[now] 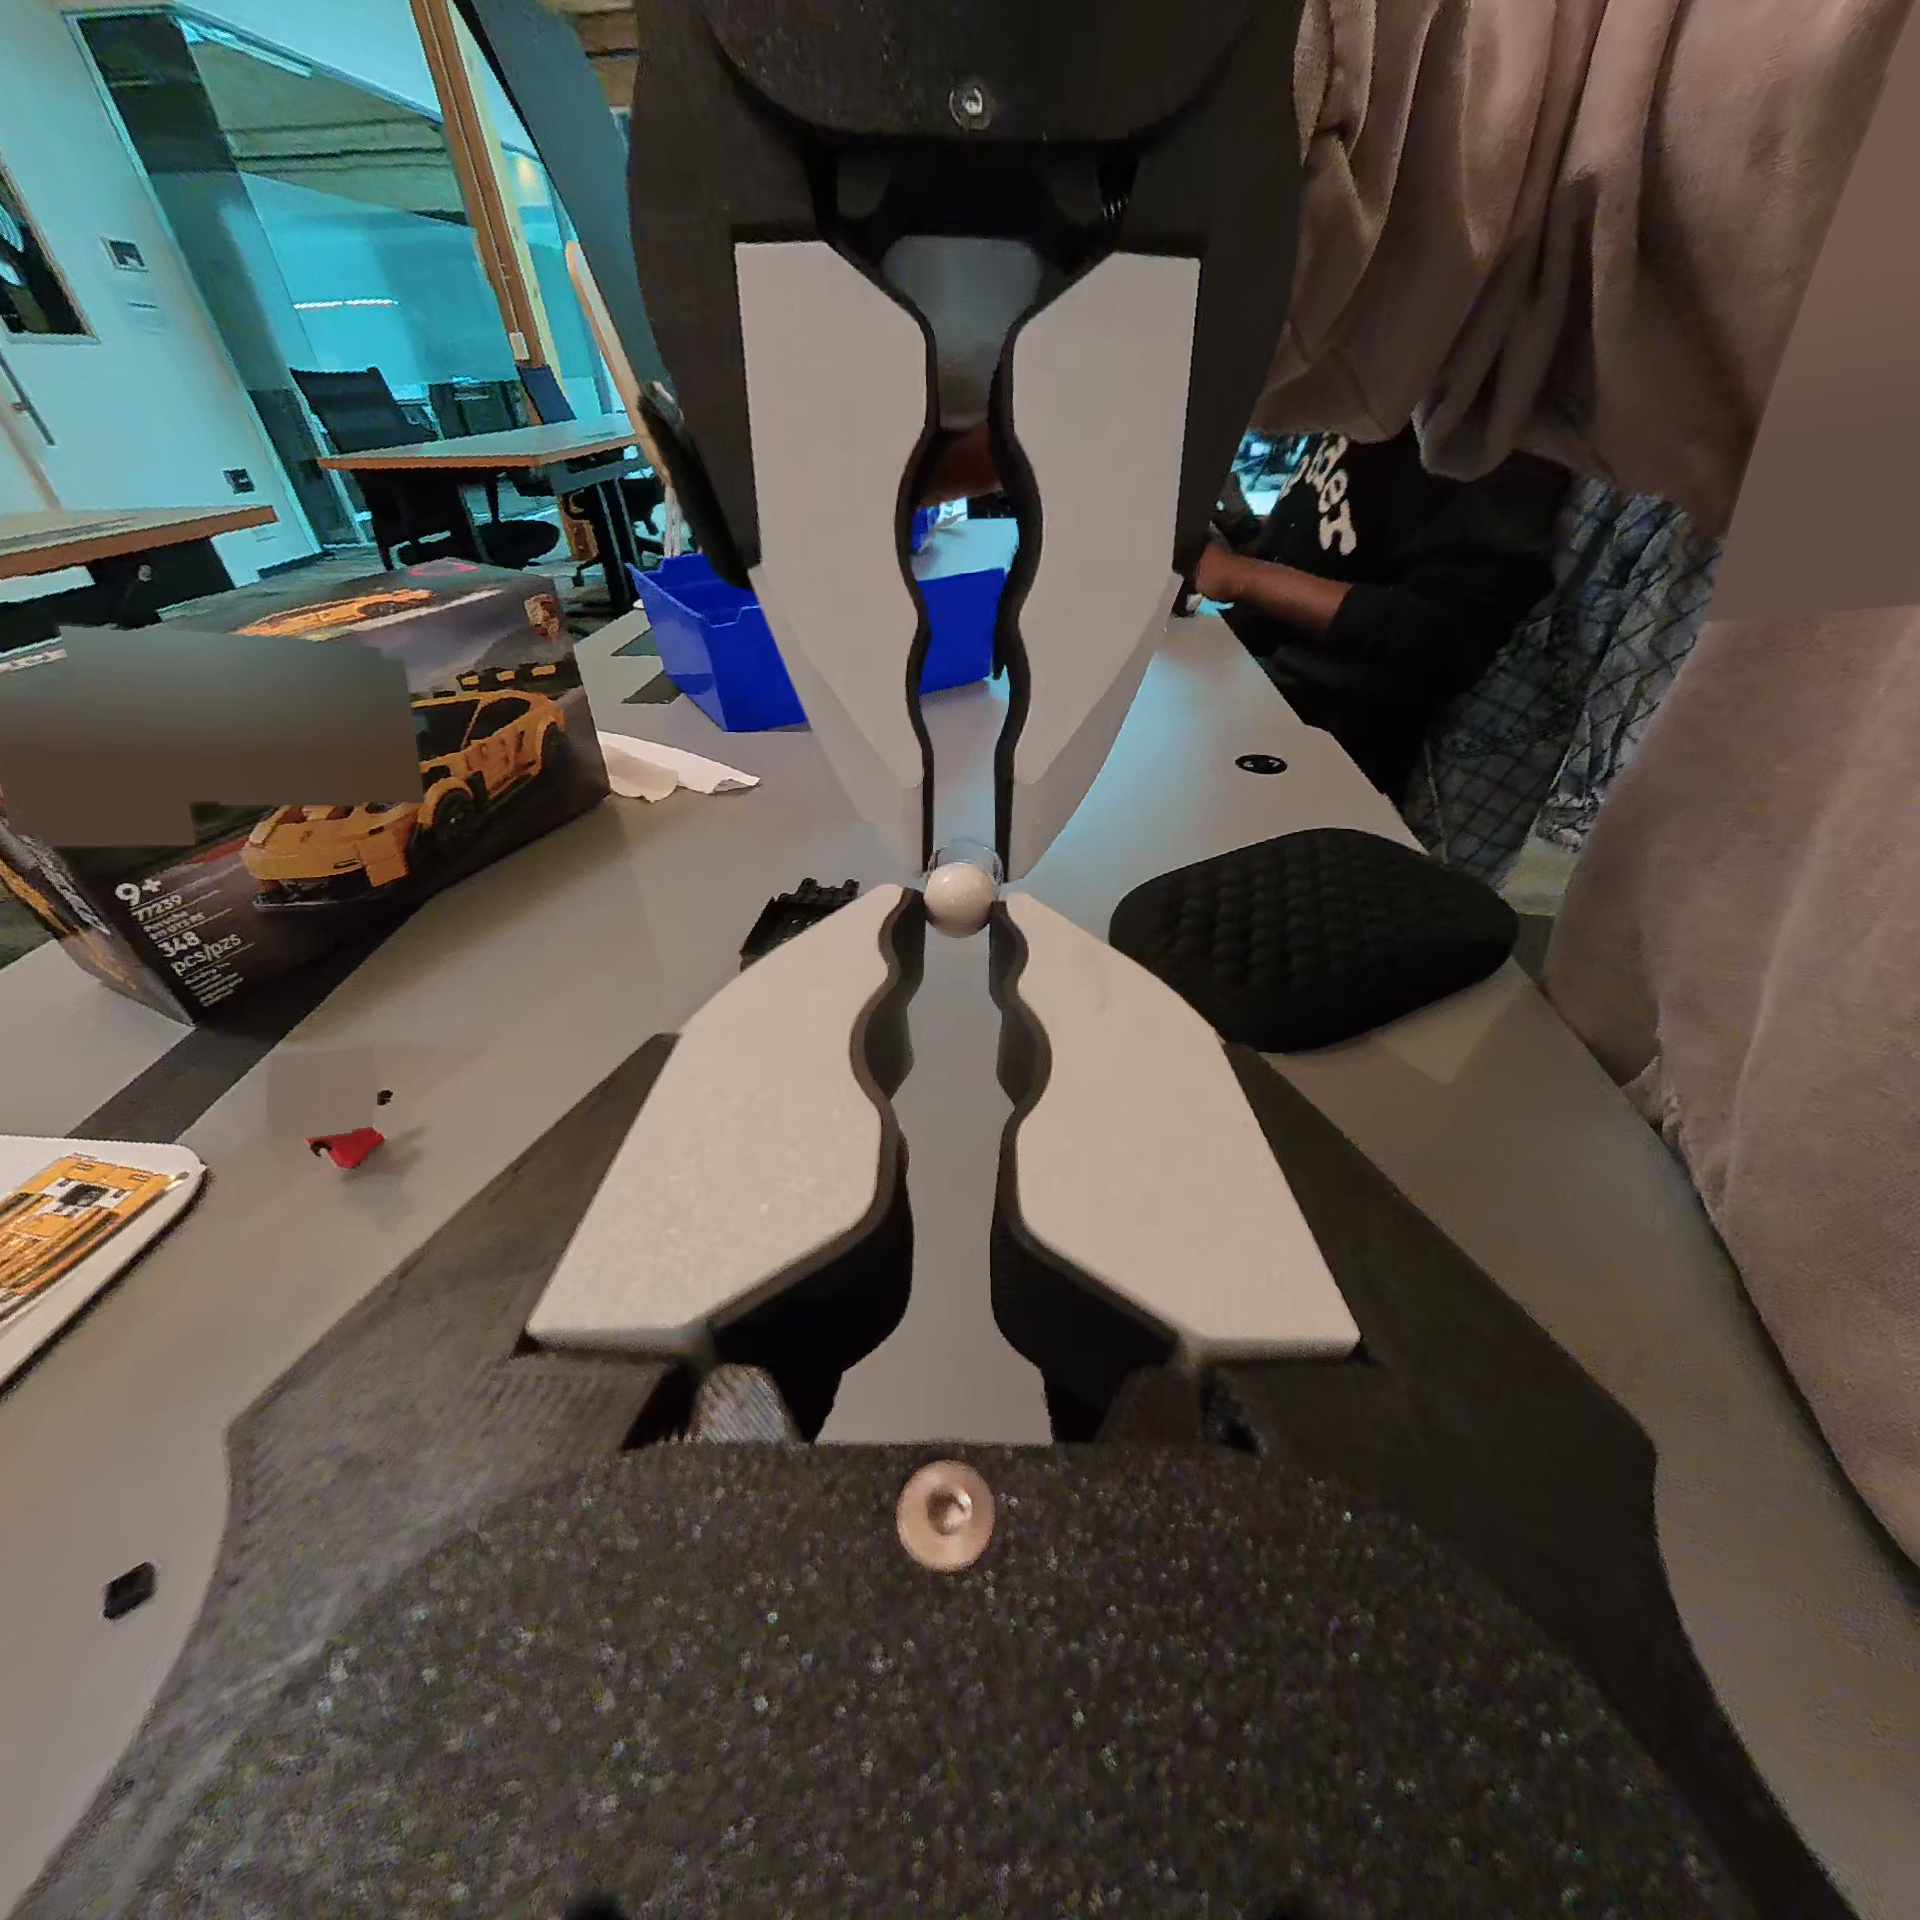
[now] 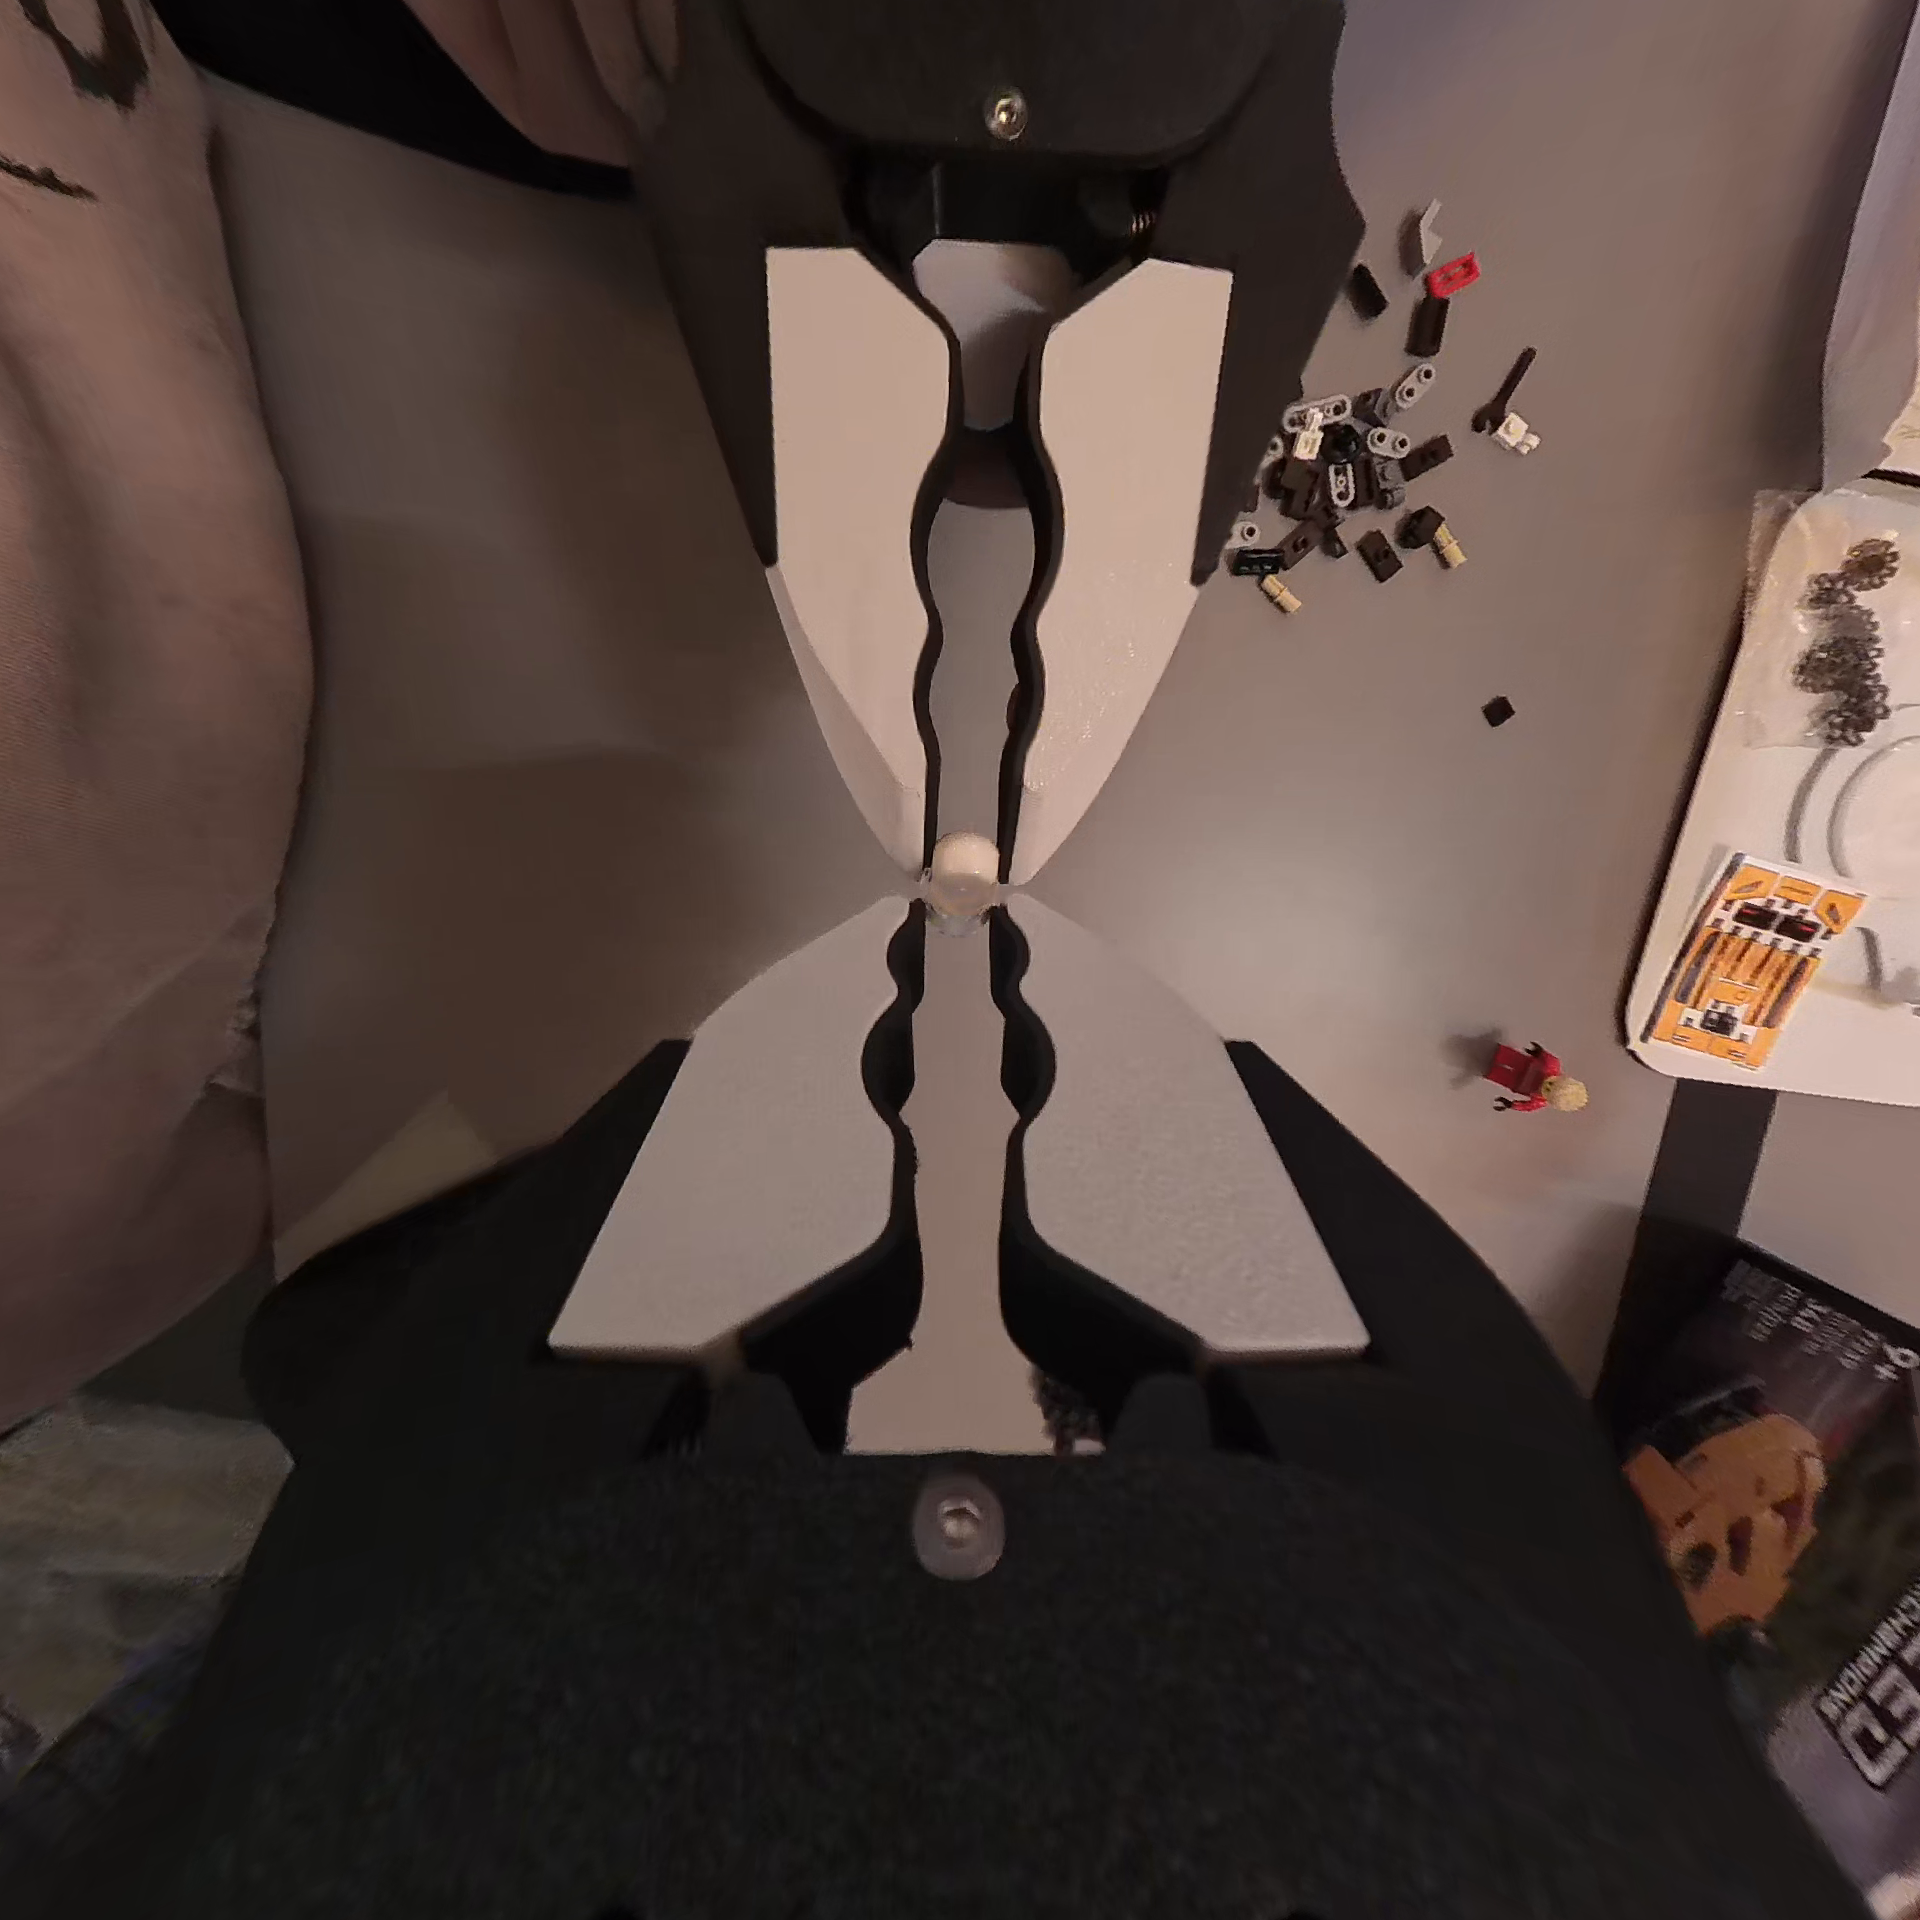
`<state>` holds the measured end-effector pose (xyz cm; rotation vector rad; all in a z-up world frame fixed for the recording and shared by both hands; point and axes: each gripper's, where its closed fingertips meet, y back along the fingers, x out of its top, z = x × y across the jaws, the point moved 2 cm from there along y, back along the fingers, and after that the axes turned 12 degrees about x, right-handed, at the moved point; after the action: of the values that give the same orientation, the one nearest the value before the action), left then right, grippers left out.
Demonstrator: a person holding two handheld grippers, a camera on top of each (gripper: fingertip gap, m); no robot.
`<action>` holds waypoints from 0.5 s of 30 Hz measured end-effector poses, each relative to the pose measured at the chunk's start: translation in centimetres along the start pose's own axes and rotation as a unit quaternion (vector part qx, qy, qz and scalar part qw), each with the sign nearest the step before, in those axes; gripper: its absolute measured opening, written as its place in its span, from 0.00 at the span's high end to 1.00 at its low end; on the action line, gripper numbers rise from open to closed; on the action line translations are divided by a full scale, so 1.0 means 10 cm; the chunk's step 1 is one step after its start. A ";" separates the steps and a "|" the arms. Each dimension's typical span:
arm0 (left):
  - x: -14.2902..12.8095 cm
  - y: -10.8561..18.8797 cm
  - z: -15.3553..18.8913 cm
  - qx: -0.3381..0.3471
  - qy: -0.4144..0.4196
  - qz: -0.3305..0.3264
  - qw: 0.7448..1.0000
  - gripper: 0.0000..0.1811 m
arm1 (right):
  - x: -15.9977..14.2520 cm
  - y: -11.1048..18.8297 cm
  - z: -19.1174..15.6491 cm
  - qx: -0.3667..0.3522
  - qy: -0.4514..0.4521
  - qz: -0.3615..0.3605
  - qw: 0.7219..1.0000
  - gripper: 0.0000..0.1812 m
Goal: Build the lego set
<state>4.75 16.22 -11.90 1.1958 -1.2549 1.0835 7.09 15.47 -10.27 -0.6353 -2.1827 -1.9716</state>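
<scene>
My two grippers meet tip to tip above the grey table [image 1: 520, 987]. My left gripper [image 1: 956, 914] is shut on a small white round piece [image 1: 958, 899]. My right gripper [image 1: 961, 847] comes in from the top of the left wrist view, shut on a small clear round piece [image 1: 961, 857] that touches the white one. In the right wrist view my right gripper [image 2: 956, 925] holds the clear piece [image 2: 954, 920], and the left gripper [image 2: 964, 852] holds the white piece [image 2: 964, 868] from above. A pile of loose small bricks [image 2: 1340, 468] lies on the table to the right.
The Lego box [image 1: 312, 779], a blue bin [image 1: 727, 655] and a black textured pad [image 1: 1309, 935] stand on the table. A red minifigure [image 2: 1527, 1075], a sticker sheet [image 2: 1725, 956] and a bag of parts [image 2: 1839, 644] lie at the right. A person's sleeve [image 1: 1766, 935] is close by. Less than 4 cm separates the two grippers' tips.
</scene>
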 end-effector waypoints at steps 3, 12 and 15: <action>0.00 -0.01 0.01 0.014 -0.026 -0.007 1.000 0.93 | -0.01 -0.01 0.00 -0.011 0.011 -0.013 1.000 0.94; -0.01 -0.02 0.01 0.066 -0.128 -0.002 0.990 0.93 | -0.02 -0.02 -0.02 -0.077 0.078 -0.041 0.993 0.94; 0.01 -0.02 0.01 0.085 -0.163 0.006 0.983 0.93 | -0.01 0.00 -0.03 -0.104 0.108 -0.037 0.988 0.94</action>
<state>4.97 16.08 -11.84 1.5446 -1.4406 1.0473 7.15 15.13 -10.32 -0.3474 -1.9183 -2.2098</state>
